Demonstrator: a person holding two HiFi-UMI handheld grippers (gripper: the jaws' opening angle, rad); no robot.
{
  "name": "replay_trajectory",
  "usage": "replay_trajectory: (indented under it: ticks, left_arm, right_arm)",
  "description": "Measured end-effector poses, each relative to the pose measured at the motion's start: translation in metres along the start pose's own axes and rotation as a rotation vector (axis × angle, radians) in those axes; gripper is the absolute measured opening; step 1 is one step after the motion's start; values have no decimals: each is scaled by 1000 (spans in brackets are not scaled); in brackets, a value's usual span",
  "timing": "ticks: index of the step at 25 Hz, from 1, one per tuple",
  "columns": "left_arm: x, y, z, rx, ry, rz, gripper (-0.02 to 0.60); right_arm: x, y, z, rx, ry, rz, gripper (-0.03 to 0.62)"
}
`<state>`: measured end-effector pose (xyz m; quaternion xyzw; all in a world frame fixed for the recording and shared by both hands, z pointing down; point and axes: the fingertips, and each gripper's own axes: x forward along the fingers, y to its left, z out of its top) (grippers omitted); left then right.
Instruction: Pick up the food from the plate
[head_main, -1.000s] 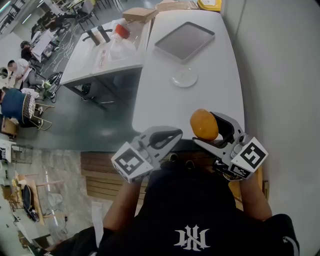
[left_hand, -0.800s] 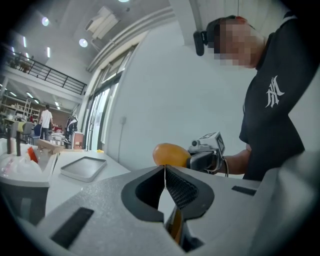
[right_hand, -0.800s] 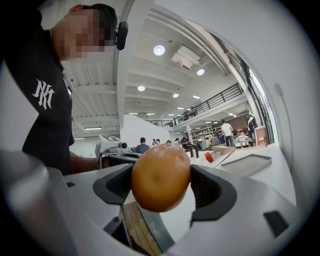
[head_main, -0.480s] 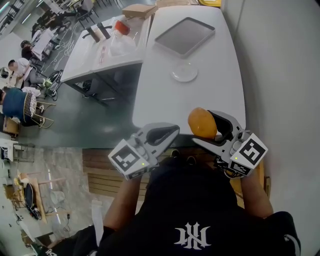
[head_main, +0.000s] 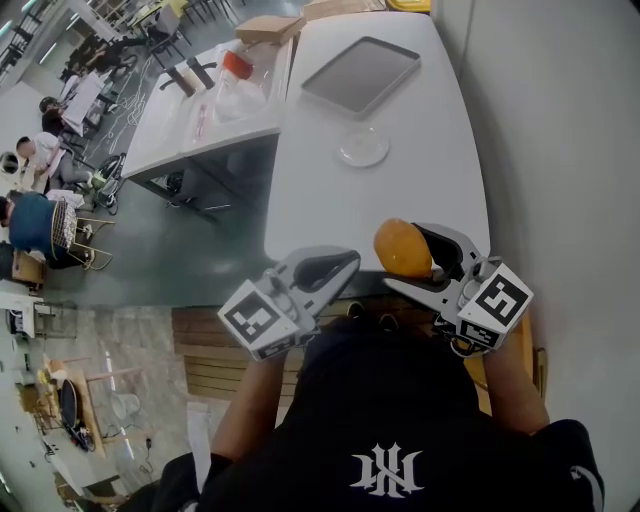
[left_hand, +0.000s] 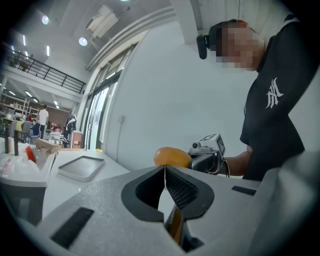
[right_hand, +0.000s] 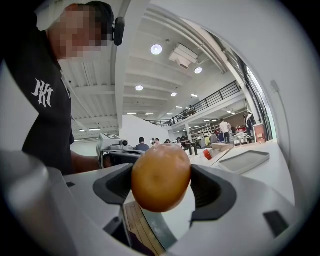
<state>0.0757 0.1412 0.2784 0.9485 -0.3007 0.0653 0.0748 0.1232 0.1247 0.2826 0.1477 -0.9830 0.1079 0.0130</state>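
Aloft, food (head_main: 403, 247) in right gripper (head_main: 411, 258), near table (head_main: 400, 195) edge

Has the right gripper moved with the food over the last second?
No. The right gripper, shut on the orange food, hangs over the table's near edge as before, equally far from the plate.

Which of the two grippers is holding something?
The right gripper: its jaws are clamped on a round orange food item. The left gripper has its jaws shut together with nothing between them.
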Motion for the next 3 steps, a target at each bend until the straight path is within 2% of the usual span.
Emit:
replay_trajectory:
  ticks: [3]
  left_arm:
    - [6, -9, 6, 0, -3, -9, 8]
  right_arm:
    - [-11, 1, 0, 10, 7, -6, 356]
